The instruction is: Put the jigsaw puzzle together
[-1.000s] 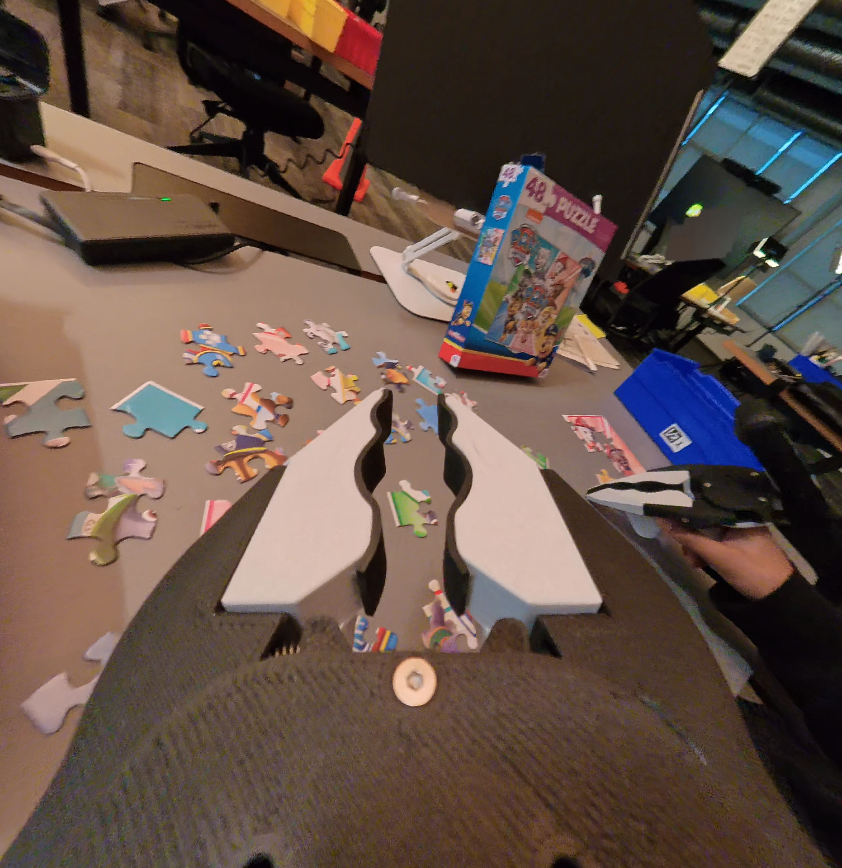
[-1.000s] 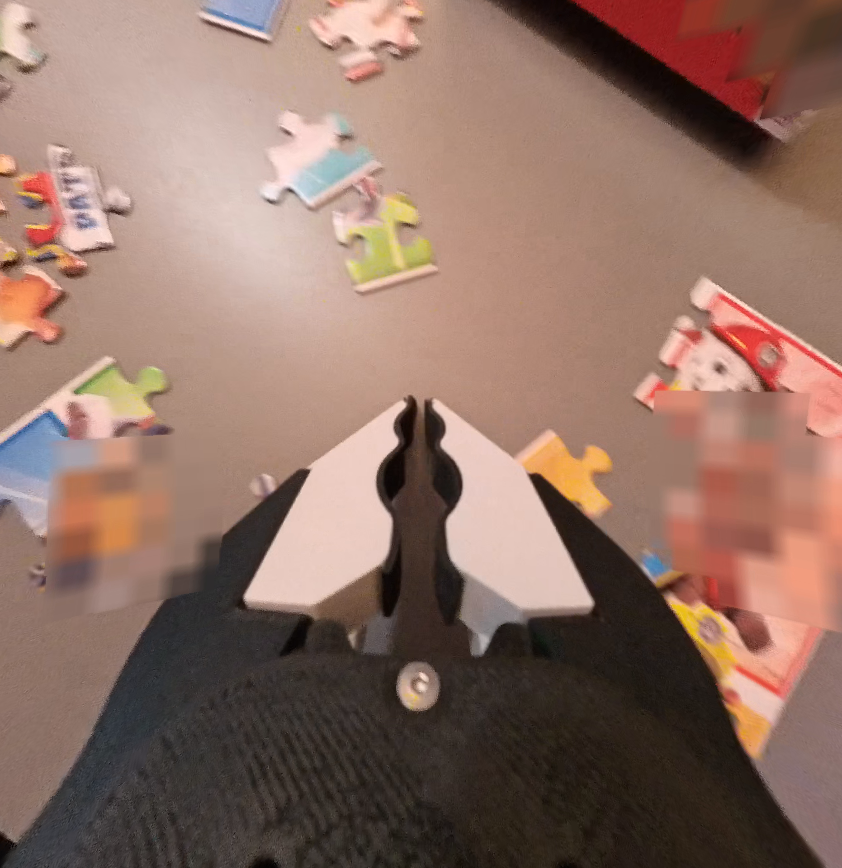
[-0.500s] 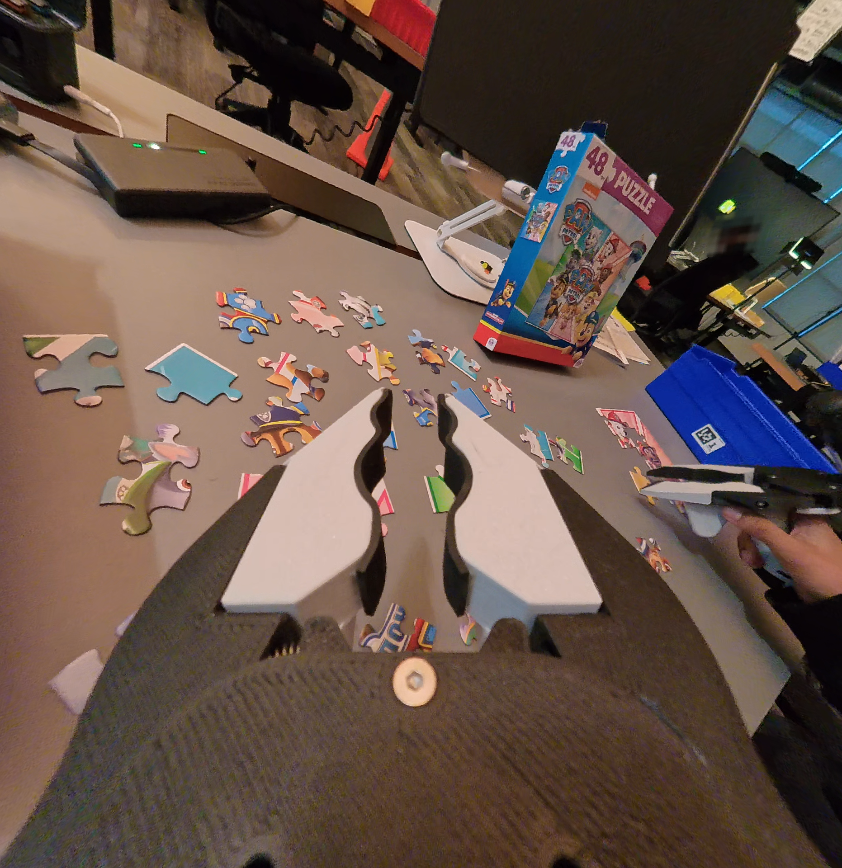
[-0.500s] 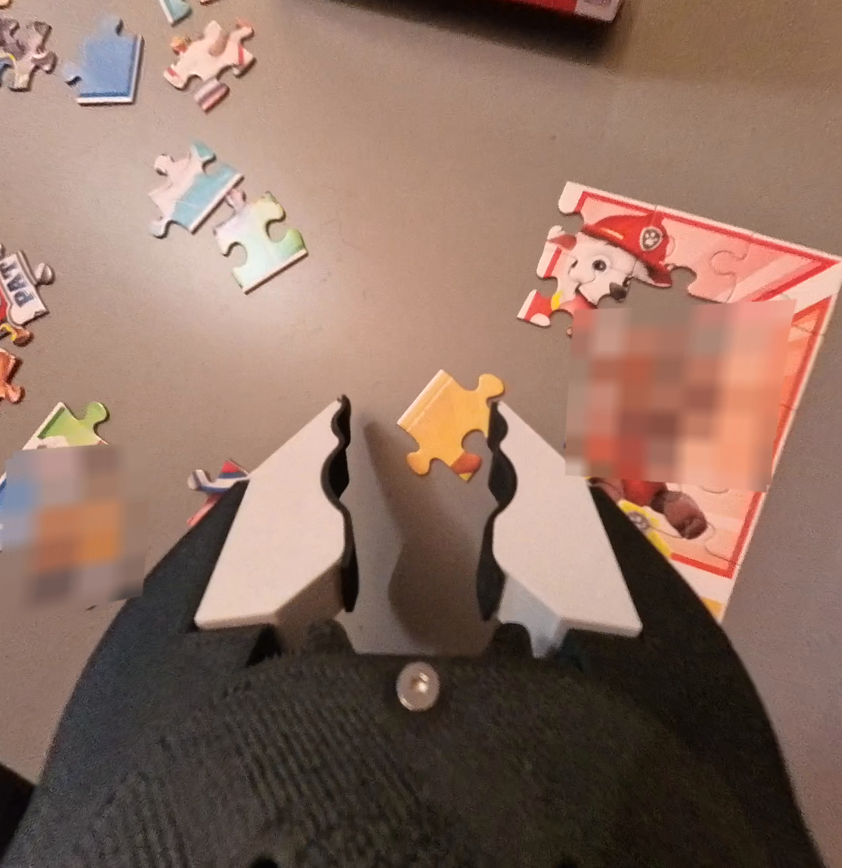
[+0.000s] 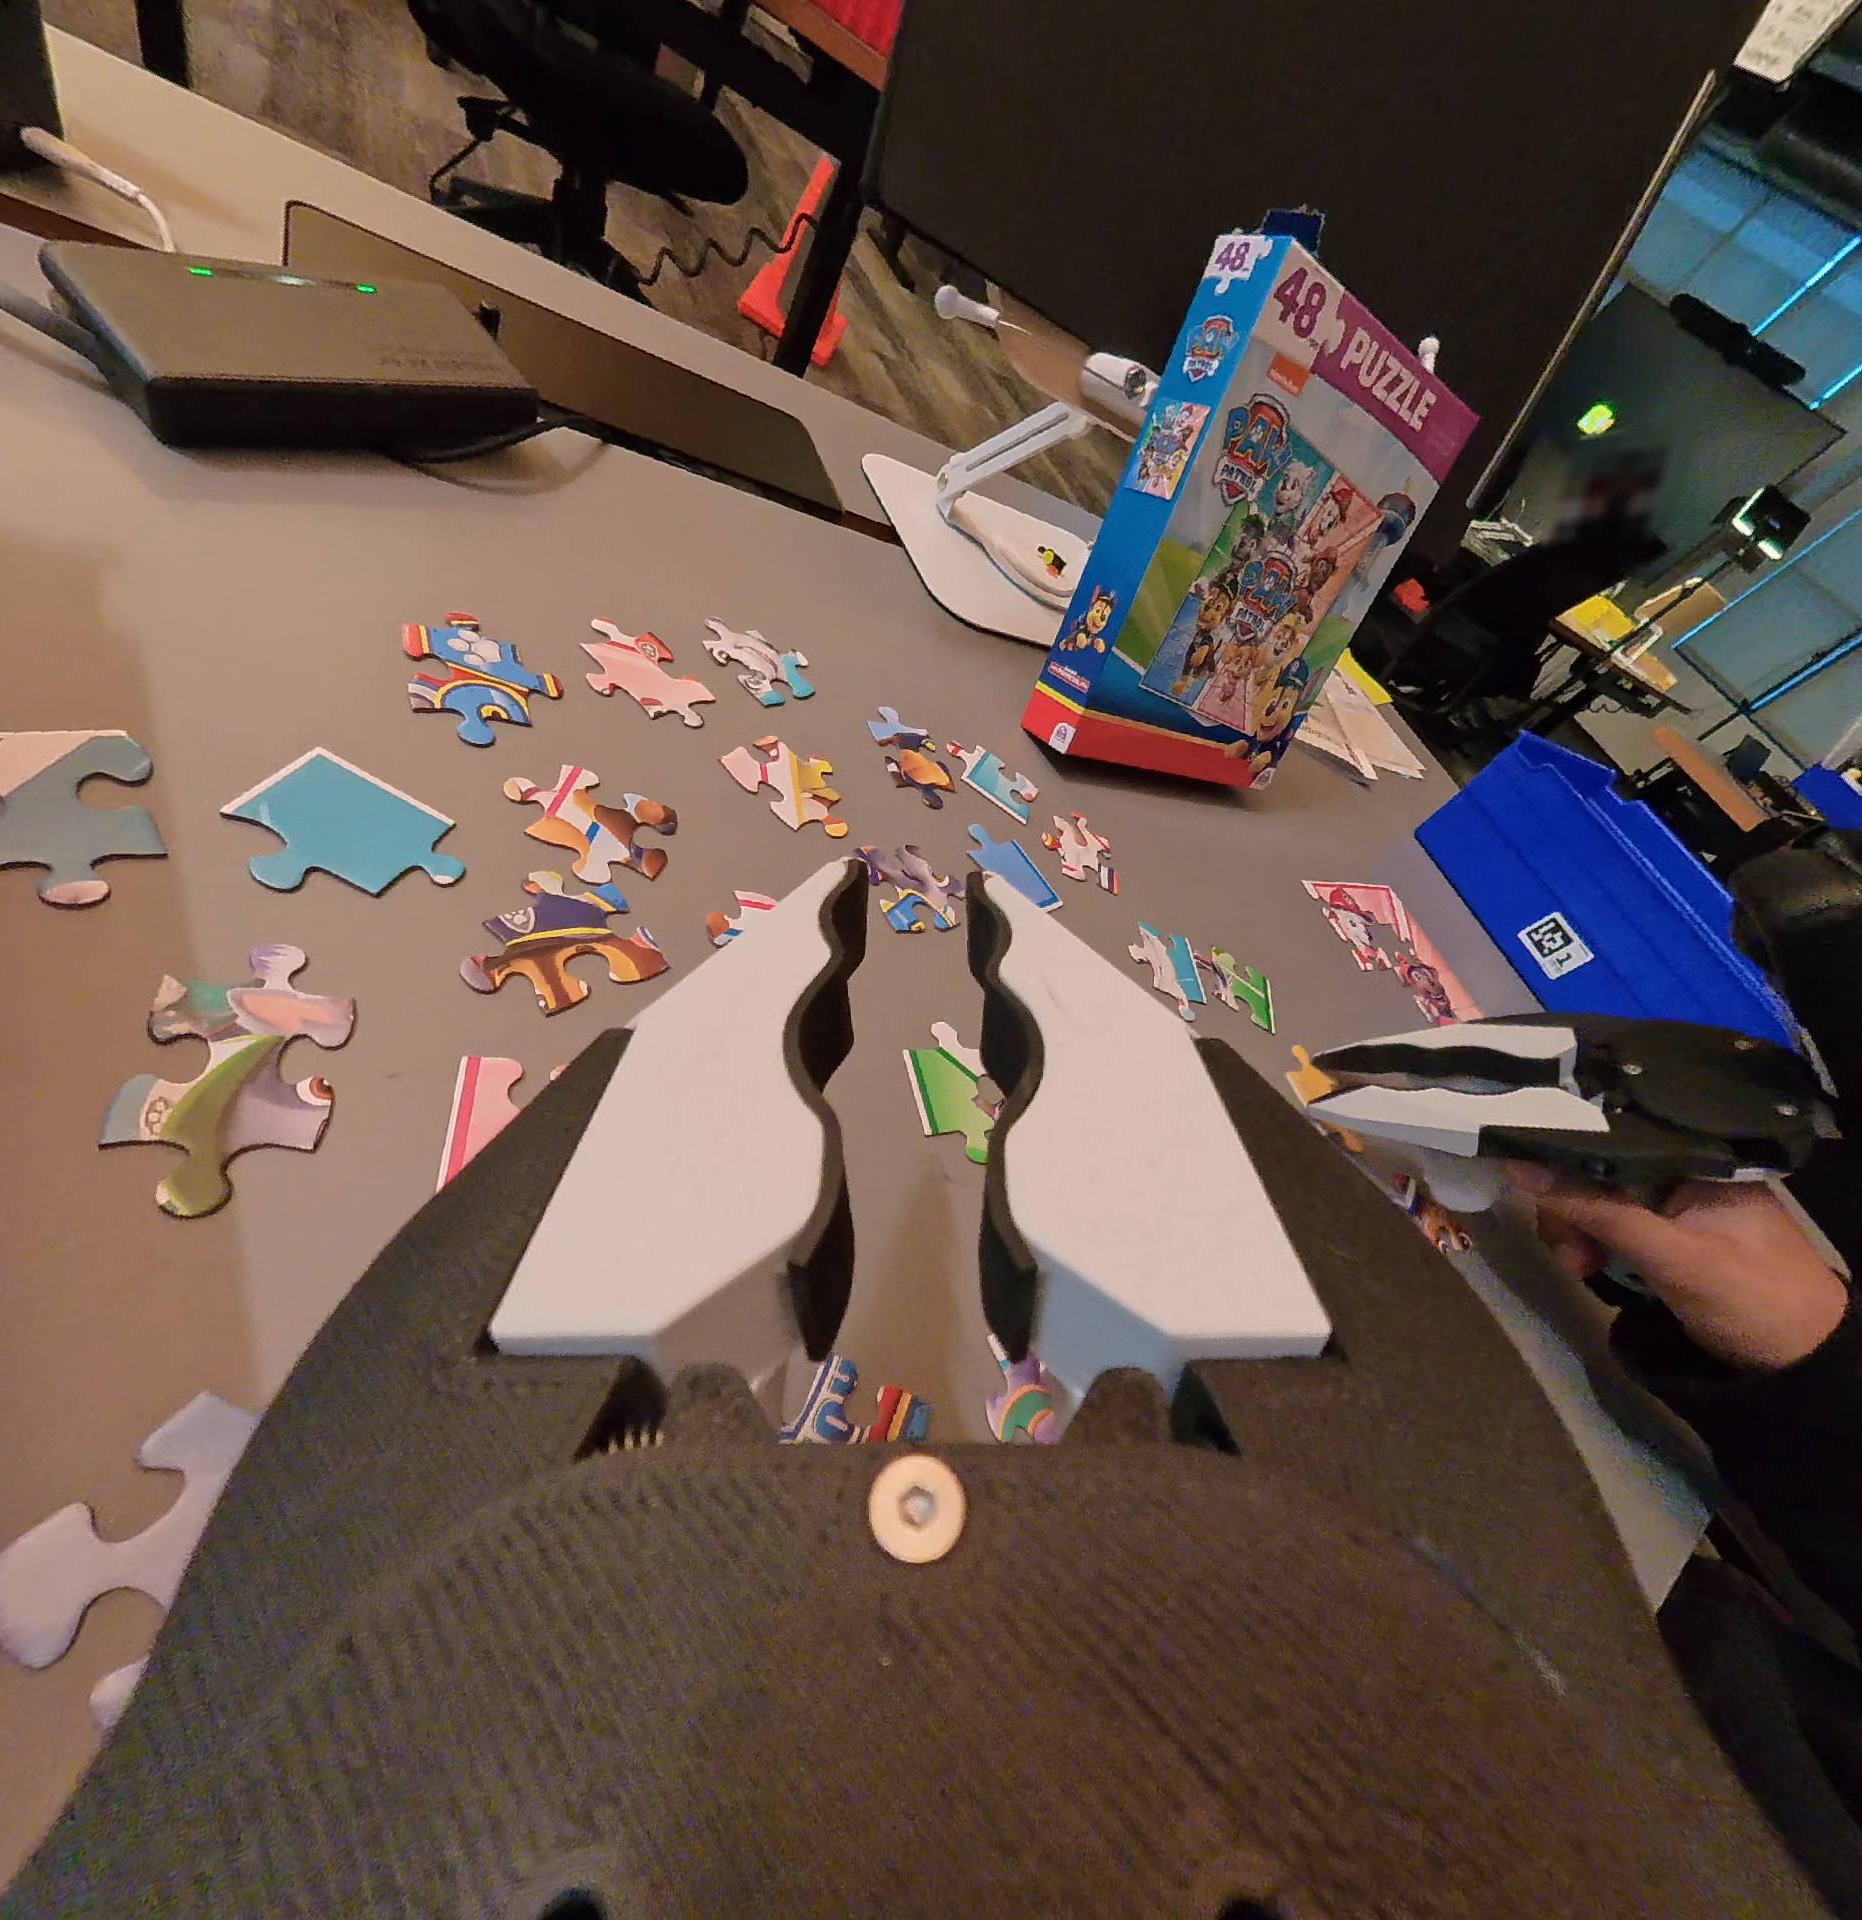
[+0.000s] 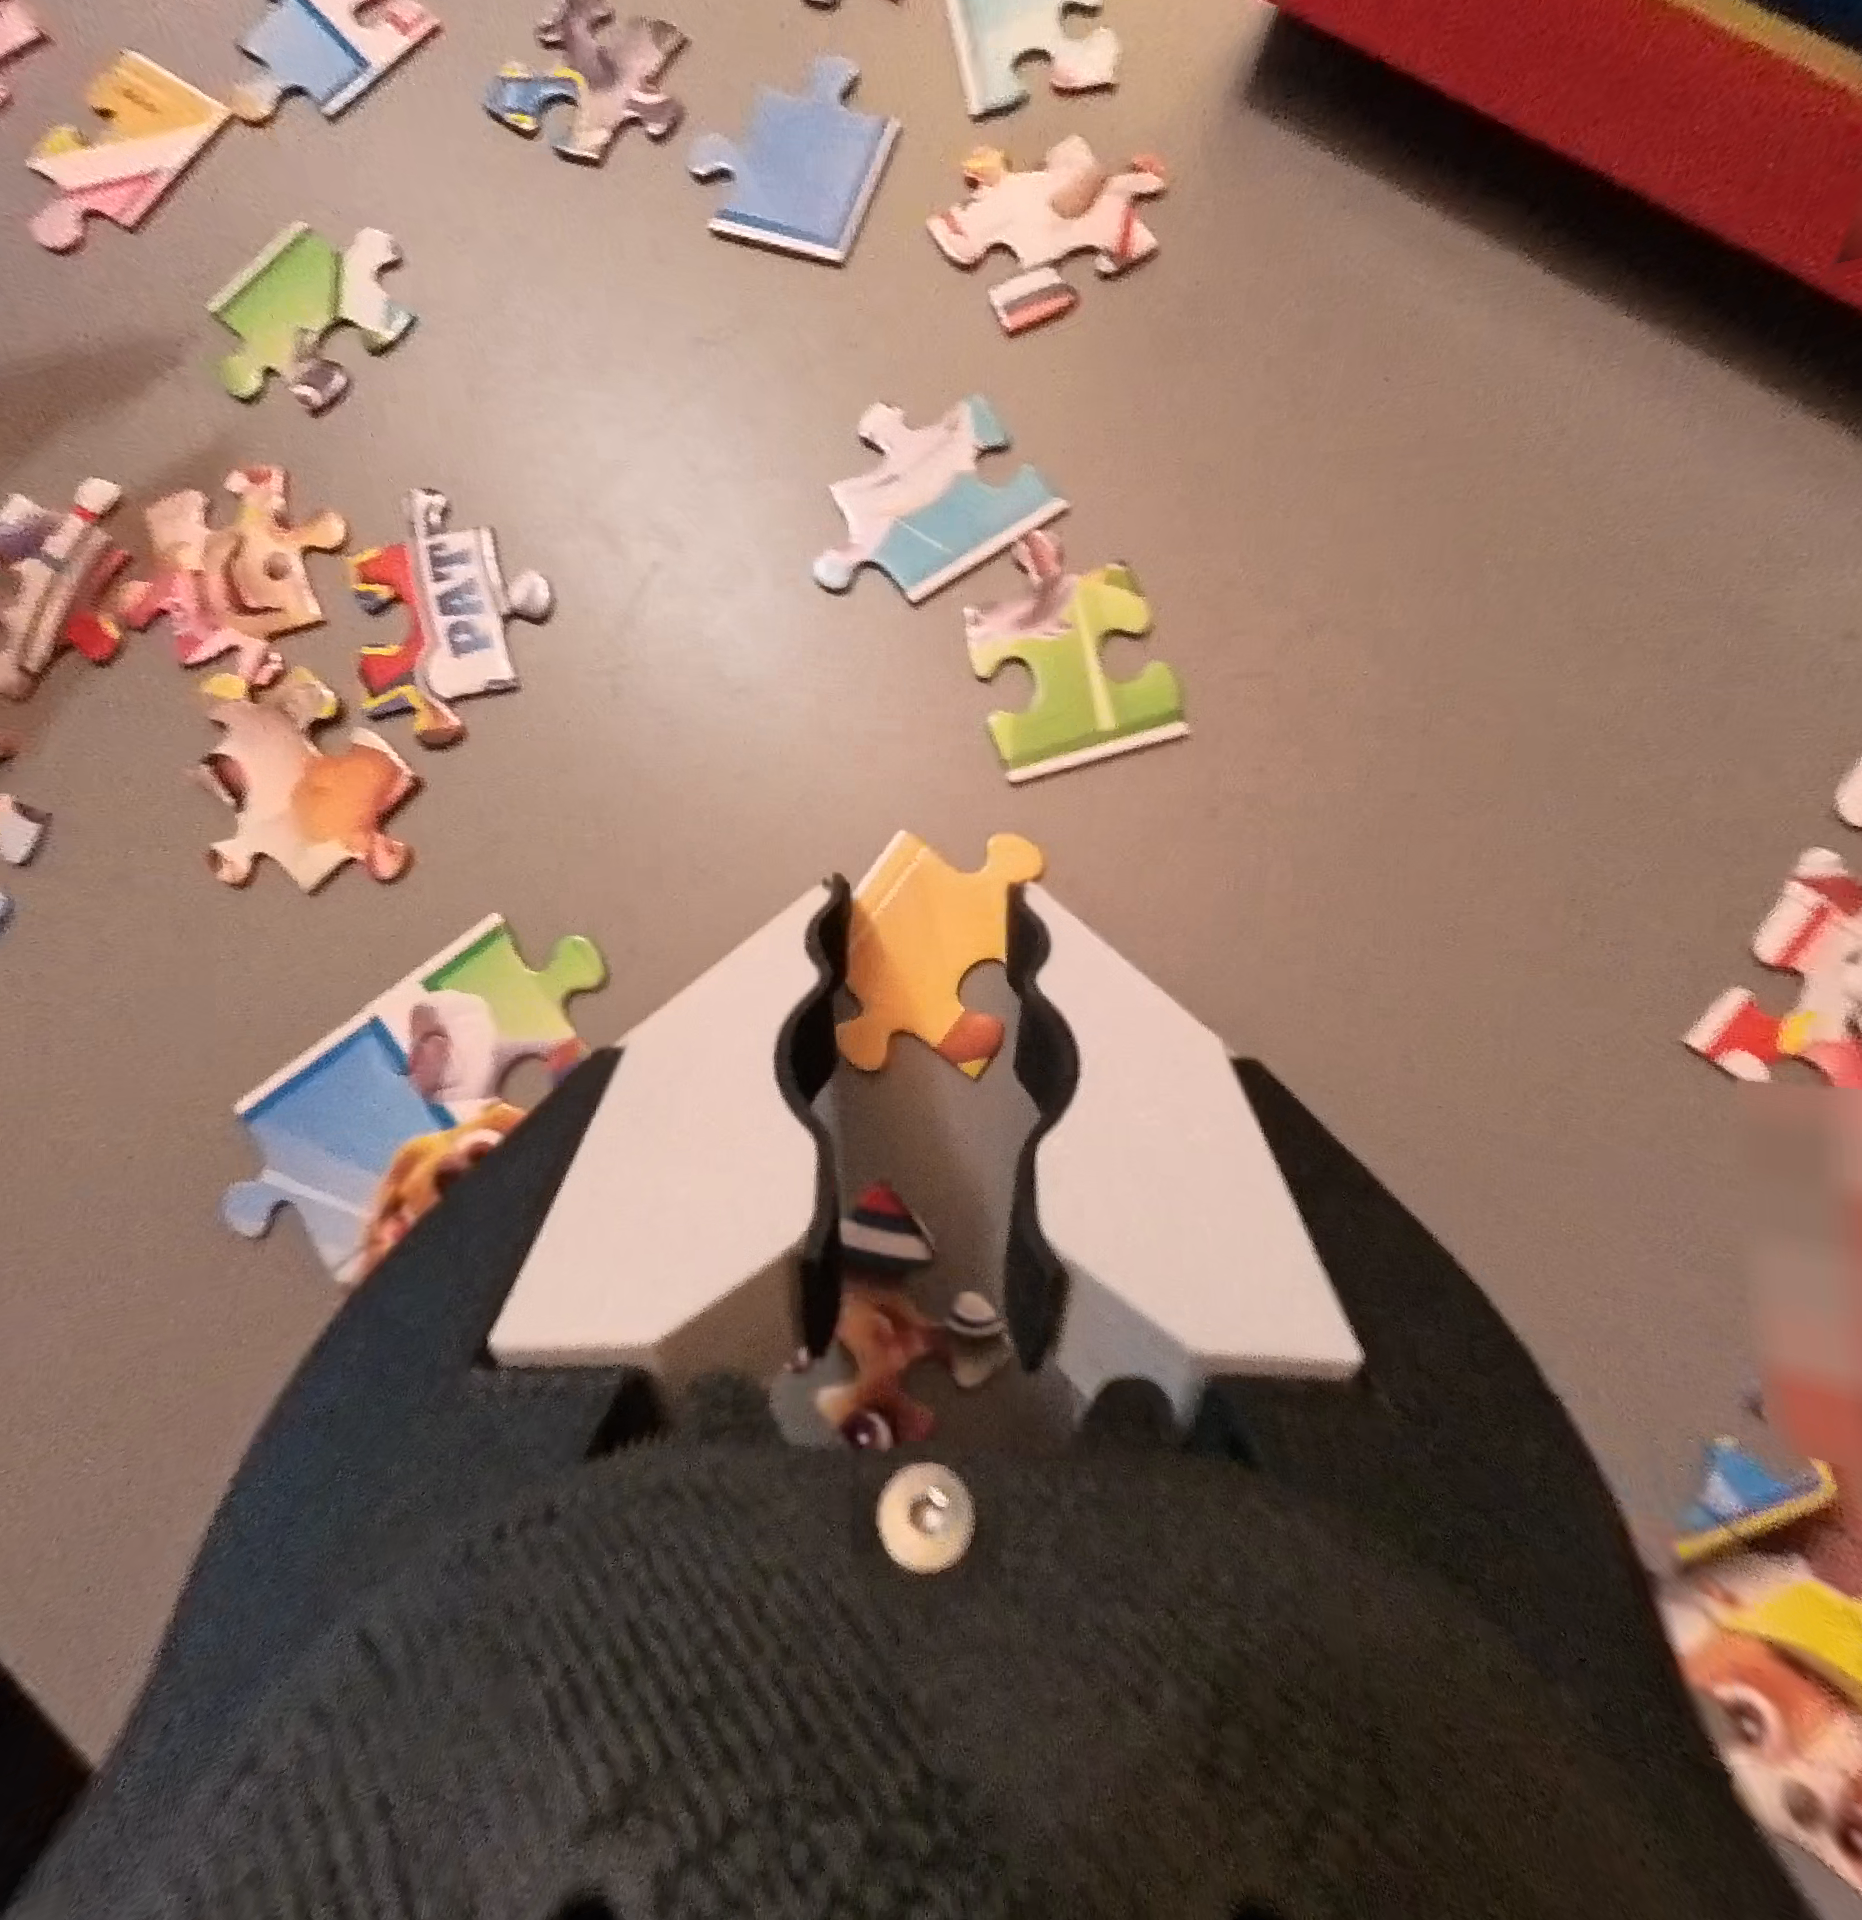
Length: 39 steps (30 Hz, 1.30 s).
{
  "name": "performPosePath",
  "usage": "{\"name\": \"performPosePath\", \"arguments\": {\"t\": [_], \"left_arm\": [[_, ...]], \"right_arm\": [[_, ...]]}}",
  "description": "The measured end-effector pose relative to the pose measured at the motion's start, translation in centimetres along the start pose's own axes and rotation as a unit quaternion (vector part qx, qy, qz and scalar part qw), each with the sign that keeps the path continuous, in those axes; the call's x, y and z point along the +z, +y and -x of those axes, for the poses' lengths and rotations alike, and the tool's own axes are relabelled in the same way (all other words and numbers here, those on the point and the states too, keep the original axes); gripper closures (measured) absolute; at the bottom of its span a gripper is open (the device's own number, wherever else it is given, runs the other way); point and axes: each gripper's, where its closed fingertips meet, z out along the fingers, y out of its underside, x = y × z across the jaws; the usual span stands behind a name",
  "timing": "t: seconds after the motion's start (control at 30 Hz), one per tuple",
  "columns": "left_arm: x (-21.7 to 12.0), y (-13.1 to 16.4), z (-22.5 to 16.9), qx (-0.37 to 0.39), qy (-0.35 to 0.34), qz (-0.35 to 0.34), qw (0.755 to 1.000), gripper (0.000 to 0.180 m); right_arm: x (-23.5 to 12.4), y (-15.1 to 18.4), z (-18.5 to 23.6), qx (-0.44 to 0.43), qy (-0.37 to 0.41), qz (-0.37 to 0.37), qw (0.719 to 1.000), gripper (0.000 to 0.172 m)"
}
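The right gripper clamps a yellow puzzle piece by its edges between both fingers, lifted above the grey surface; the left gripper hovers, fingers parted and empty, over loose pieces mid-surface.

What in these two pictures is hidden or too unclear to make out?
- Right wrist view: a mosaic patch hides part of the joined puzzle section at the right edge.
- Right wrist view: the red box is cut off by the top edge.
- Left wrist view: the left gripper body covers several pieces near the camera.
- Left wrist view: the person far off is blurred.
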Motion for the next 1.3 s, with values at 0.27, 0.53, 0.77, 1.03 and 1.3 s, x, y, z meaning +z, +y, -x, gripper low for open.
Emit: {"name": "performPosePath", "arguments": {"t": [0.27,0.53,0.77,1.03,1.3], "left_arm": [[0.1,0.0,-0.3,-0.004,0.010,-0.002,1.000,0.164],[-0.8,-0.7,0.5,0.000,-0.005,-0.016,1.000,0.164],[-2.4,-1.6,1.4,0.011,-0.019,-0.036,0.999,0.163],[-2.1,-1.7,0.6,0.016,-0.002,-0.036,0.999,0.162],[-1.4,-1.6,-2.4,0.051,-0.006,-0.018,0.999,0.162]], "right_arm": [[3.1,-3.1,5.3,-0.081,-0.046,0.001,0.996,0.151],[9.0,-9.4,8.1,-0.136,-0.081,0.005,0.987,0.152],[6.1,-11.9,8.6,-0.174,-0.067,-0.035,0.982,0.146],[-2.8,-5.7,4.0,-0.119,-0.012,-0.110,0.987,0.143],[-5.5,1.7,4.5,-0.062,-0.025,-0.092,0.994,0.137]]}}
